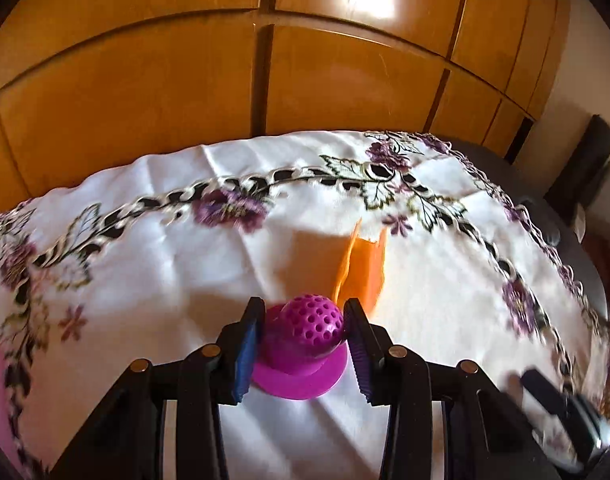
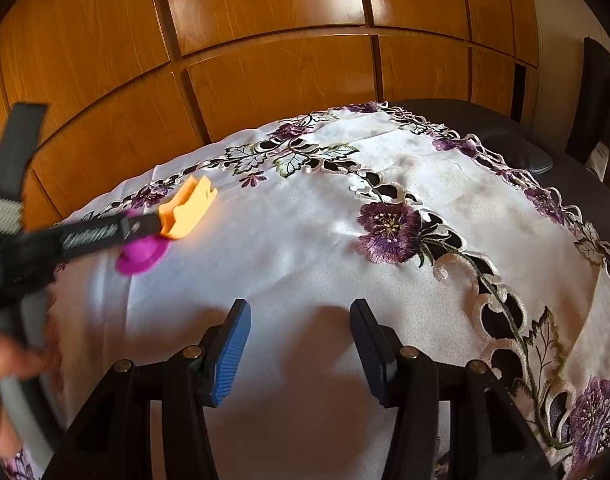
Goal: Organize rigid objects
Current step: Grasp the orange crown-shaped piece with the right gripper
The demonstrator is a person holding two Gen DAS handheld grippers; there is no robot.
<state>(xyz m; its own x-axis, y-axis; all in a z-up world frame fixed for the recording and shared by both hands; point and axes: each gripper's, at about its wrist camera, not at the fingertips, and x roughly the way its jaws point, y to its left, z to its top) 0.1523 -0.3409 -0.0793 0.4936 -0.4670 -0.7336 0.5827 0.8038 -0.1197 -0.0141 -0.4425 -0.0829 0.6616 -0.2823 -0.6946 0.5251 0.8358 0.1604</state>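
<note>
A knobbed toy [image 1: 301, 344] sits on the tablecloth [image 1: 153, 288], apparently touching the clip [image 1: 361, 268] behind it.

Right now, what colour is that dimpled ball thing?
Magenta ball toy; clearest in the left wrist view.

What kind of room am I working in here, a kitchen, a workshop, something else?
Most likely a home dining or living room. The work surface is a table under a white embroidered tablecloth with purple flowers, wooden cabinet doors fill the wall behind it, and a dark chair back stands at the far right.

Satiny embroidered tablecloth [image 2: 305, 248] (glossy wood panelling [image 2: 265, 72])
</note>
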